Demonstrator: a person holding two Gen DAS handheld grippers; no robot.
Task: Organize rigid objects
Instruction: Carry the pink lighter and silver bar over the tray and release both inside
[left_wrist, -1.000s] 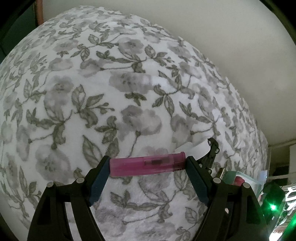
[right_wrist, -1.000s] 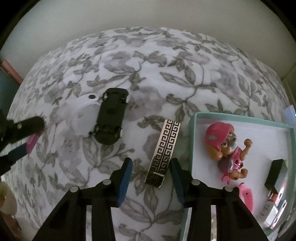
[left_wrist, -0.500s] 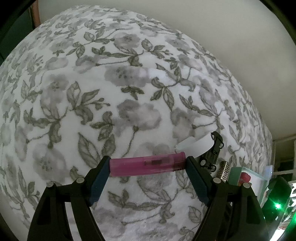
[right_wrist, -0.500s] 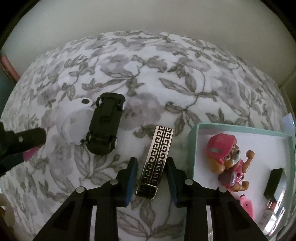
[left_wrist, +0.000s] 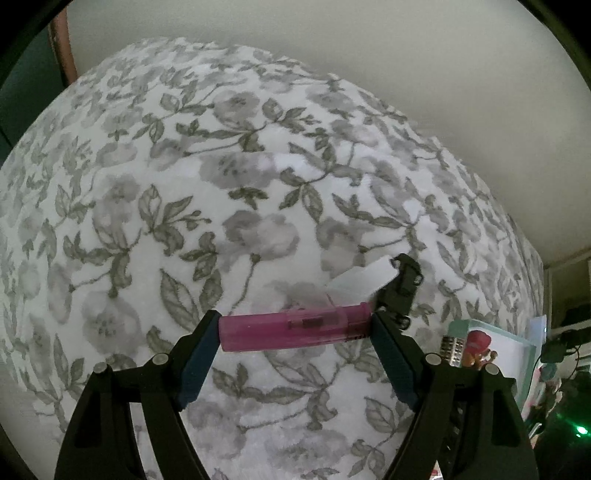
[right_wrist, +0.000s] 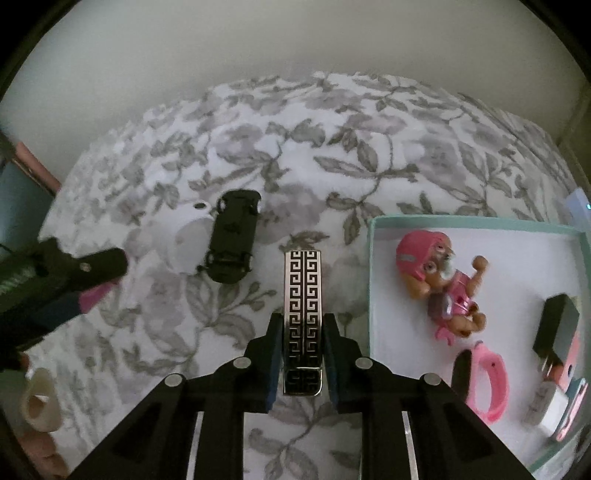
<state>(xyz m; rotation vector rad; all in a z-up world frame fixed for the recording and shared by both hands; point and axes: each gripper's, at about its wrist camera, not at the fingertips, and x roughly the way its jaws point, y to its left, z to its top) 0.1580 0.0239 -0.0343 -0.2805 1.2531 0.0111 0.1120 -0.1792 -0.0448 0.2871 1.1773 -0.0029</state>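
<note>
Flowers and leaves in grey are running all over the big white blanket (right_wrist: 332, 155), and it is lying under everything. A pale wall (right_wrist: 295, 44) is standing behind it.

On the right side of the right wrist view, a box (right_wrist: 371, 280) with a mint green rim is sitting on the blanket. Inside it a pink toy pup (right_wrist: 439, 280) is lying on its back, with a pink band (right_wrist: 491, 384) curling just below it and a small black block (right_wrist: 556, 325) leaning near the box's right side.

Out on the blanket, a black toy car (right_wrist: 232, 236) is resting right against a white round thing (right_wrist: 188, 243).

The left gripper (left_wrist: 295, 332) is pointing down at the blanket and squeezing a pink lighter (left_wrist: 291, 326) by its two ends — the lighter is lying sideways between the blue pads, and the jaws are standing wide because the lighter is long. In that view the toy car and the white thing are peeking out just behind the right finger.

The right gripper (right_wrist: 303, 332) is pinching a silver clip (right_wrist: 303, 314) with a black maze pattern. Its jaws have just been closing, and the pads are now pressing on both long edges of the clip. The clip is sticking straight out ahead of the fingers — between the toy car and the box.

A cream ring (right_wrist: 38, 402) is showing at the lower left edge.
</note>
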